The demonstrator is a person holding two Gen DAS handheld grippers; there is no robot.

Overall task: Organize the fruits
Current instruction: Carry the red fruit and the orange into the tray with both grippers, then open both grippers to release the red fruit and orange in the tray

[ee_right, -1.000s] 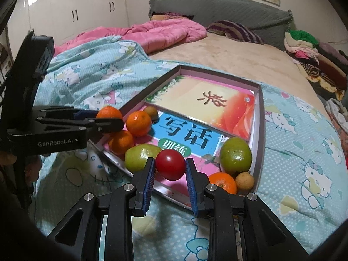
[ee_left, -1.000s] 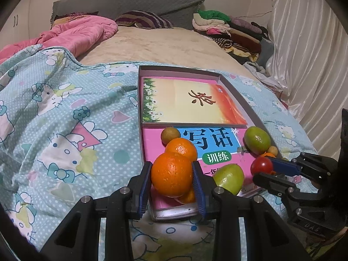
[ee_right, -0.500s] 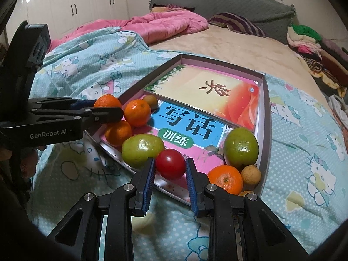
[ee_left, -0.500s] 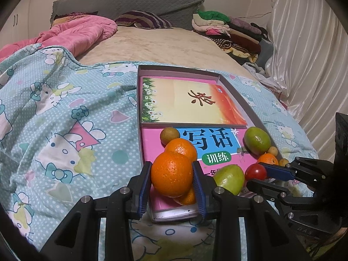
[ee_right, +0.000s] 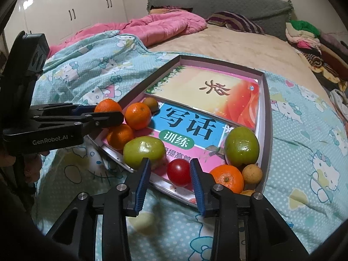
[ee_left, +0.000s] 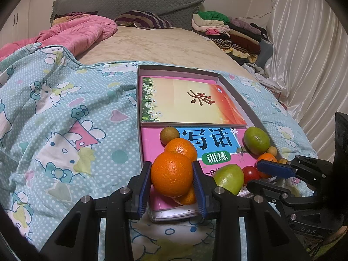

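A shallow grey box point(ee_left: 239, 96) point(ee_right: 266, 113) with books inside lies on the bed. My left gripper point(ee_left: 171, 174) point(ee_right: 108, 112) is shut on an orange point(ee_left: 171, 174) point(ee_right: 107, 106) held over the box's near left corner, above two more oranges point(ee_left: 181, 146) point(ee_right: 138, 115). My right gripper point(ee_right: 169, 174) point(ee_left: 258, 174) is open, its blue pads either side of a red tomato point(ee_right: 178, 172) point(ee_left: 251, 173) that rests on the pink book. Green fruits point(ee_right: 143, 151) point(ee_right: 241, 146), another orange point(ee_right: 227, 178) and small brown fruits point(ee_right: 252, 173) point(ee_right: 150, 104) lie nearby.
The box sits on a blue cartoon-print quilt point(ee_left: 65, 119). A pink duvet point(ee_left: 76, 32) and a striped pillow point(ee_left: 143, 19) lie at the head of the bed. Folded clothes point(ee_left: 228, 30) pile at the far right beside a white curtain point(ee_left: 304, 54).
My right gripper lowered the tomato onto the pink book and opened, letting it go. My left gripper still holds its orange in much the same place.
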